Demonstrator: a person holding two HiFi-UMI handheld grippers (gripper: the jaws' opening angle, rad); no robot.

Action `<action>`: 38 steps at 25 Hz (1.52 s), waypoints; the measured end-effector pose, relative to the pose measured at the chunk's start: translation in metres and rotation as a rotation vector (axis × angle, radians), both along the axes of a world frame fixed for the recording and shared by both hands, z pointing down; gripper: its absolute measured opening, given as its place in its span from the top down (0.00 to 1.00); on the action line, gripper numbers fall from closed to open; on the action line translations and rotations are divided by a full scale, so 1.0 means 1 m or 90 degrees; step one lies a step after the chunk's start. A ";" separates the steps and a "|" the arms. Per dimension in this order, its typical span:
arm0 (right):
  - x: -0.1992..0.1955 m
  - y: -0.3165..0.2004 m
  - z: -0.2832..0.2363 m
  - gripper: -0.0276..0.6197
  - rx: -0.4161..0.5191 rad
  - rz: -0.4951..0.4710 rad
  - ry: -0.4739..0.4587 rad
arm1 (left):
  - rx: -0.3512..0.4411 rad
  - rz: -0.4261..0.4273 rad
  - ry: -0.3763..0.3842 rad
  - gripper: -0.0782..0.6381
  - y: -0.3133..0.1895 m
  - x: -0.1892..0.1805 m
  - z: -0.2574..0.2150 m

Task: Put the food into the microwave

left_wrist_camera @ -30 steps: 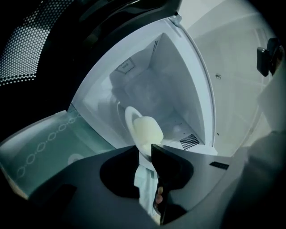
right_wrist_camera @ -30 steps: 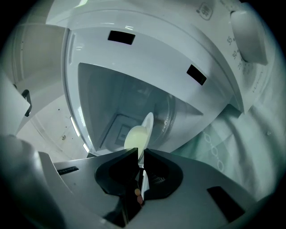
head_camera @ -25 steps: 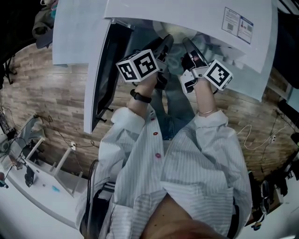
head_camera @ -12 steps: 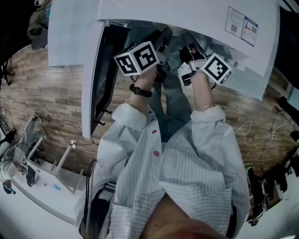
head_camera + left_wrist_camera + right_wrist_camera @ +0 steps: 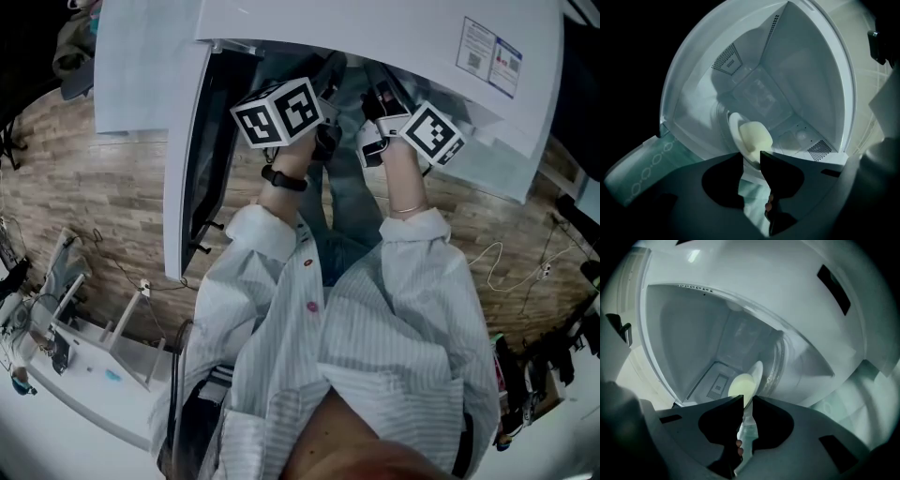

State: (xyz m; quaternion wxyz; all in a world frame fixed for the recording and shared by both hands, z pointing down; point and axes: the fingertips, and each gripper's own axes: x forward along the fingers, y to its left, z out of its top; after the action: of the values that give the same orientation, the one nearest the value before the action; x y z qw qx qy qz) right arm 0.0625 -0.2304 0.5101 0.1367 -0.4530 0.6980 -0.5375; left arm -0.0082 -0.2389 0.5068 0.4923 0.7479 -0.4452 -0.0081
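A white plate [image 5: 735,127] with a pale round piece of food [image 5: 754,138] on it is inside the white microwave [image 5: 375,28], over the glass turntable [image 5: 780,363]. My left gripper [image 5: 751,158] reaches in from one side. Its jaws are opening, the plate's rim lies between them, and they seem to stand off it. My right gripper [image 5: 747,401] has the opposite rim of the plate [image 5: 758,372] in its narrow gap, beside the food [image 5: 740,386]. Its jaws are starting to open. In the head view both sets of fingertips are hidden under the microwave's top.
The microwave door [image 5: 187,159] hangs open at the left of the cavity. Vent grilles [image 5: 819,150] mark the cavity's walls. A wooden floor [image 5: 94,206] lies below, with a white stand [image 5: 103,356] at lower left and cables [image 5: 516,272] at right.
Both hands have edged a little deeper into the microwave opening and then settled. The marker cubes sit slightly higher in the head view.
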 end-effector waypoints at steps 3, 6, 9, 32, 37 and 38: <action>-0.003 -0.003 0.000 0.86 0.005 -0.009 0.021 | 0.005 -0.001 -0.016 0.74 -0.001 -0.003 0.000; -0.004 -0.005 -0.001 0.85 0.015 -0.014 0.044 | 0.010 0.003 -0.028 0.73 -0.003 -0.004 0.000; -0.005 -0.005 -0.002 0.84 0.022 -0.008 0.055 | 0.011 0.010 -0.044 0.72 -0.003 -0.005 -0.001; 0.006 -0.011 -0.007 0.77 0.072 -0.033 0.274 | 0.044 0.041 -0.118 0.50 0.000 -0.002 0.001; 0.006 -0.011 -0.007 0.72 0.083 -0.049 0.330 | 0.047 0.039 -0.117 0.50 0.000 -0.002 0.001; 0.006 -0.011 -0.007 0.71 0.085 -0.053 0.341 | 0.047 0.039 -0.116 0.50 0.000 -0.002 0.001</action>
State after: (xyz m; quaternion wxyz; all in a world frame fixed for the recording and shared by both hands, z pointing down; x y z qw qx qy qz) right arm 0.0690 -0.2416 0.5032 -0.0455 -0.5402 0.7610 -0.3564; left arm -0.0106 -0.2391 0.5075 0.4220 0.7764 -0.4644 0.0586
